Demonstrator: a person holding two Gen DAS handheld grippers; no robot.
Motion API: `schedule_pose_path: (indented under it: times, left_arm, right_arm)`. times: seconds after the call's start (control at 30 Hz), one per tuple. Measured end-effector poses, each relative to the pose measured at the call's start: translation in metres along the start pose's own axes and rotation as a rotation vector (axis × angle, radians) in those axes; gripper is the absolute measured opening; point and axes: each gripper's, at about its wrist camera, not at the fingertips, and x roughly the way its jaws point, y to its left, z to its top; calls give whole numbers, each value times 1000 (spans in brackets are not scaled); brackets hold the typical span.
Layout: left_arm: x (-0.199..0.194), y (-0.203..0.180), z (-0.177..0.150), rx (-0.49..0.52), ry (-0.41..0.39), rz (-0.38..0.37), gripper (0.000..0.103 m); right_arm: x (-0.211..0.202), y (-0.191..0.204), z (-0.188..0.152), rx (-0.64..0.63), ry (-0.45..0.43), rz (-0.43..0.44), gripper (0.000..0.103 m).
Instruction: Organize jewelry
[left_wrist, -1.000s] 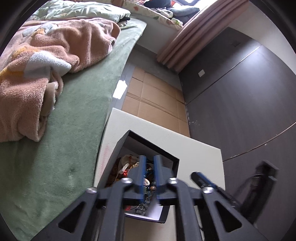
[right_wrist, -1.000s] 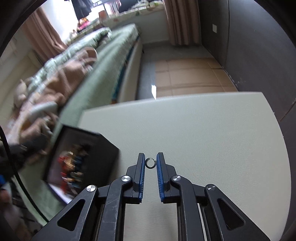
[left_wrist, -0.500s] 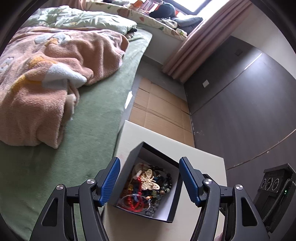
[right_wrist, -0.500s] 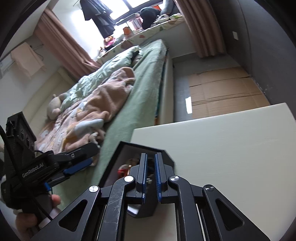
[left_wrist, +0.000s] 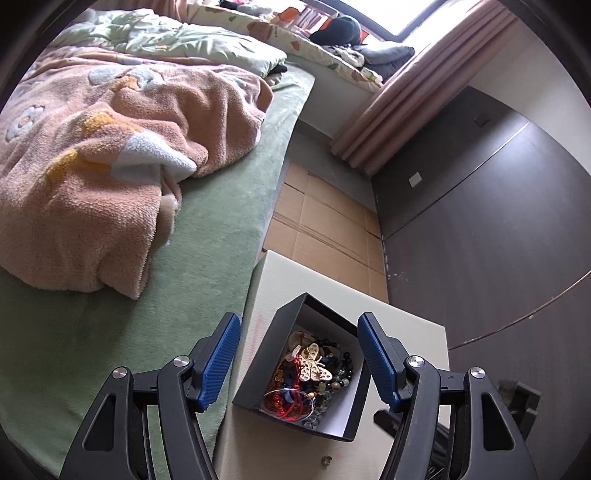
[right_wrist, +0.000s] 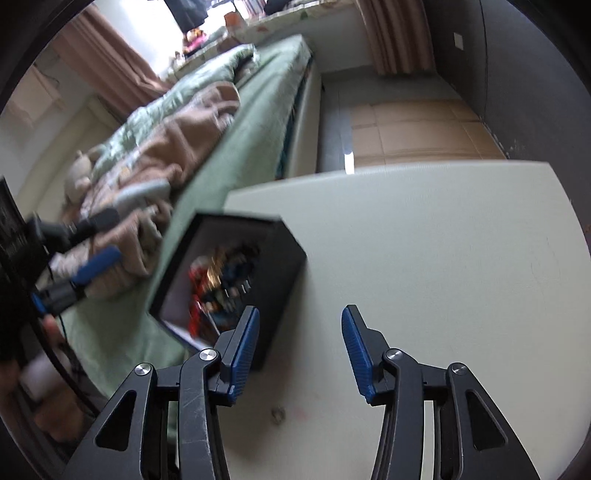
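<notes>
While right hand-held gripper (right_wrist: 300, 345) opens empty, ring (right_wrist: 277, 414) lies on table below jaws.

The left tongs (left_wrist: 297, 363) have two black plastic fingers, each faced with a ribbed blue pad (left_wrist: 218, 360) toward the tip. Black triangular links with open cut-outs carry the fingers, pinned by round silver screws (left_wrist: 181, 360). The right tongs (right_wrist: 300, 345) are built alike: ribbed blue pads (right_wrist: 354, 341), scuffed black links, silver screws (right_wrist: 208, 355). At 9 o'clock in the right view, a black cable shows, blurred.
</notes>
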Motion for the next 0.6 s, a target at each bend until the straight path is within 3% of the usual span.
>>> schedule_pose_path:
  times: [0.23, 0.37, 0.53, 0.6]
  left_arm:
    - [-12, 4, -8, 7, -8, 16, 67]
    - [-14, 5, -12, 35, -4, 65, 67]
    - [-10, 3, -20, 98, 39, 114, 68]
    - [-8, 3, -24, 121, 56, 123, 71]
  right_arm:
    - [2, 20, -26, -114, 68, -3, 47]
    - [10, 29, -40, -157, 111, 4, 47]
    - [24, 39, -54, -228, 163, -28, 46]
    - [28, 40, -59, -249, 173, -44, 41]
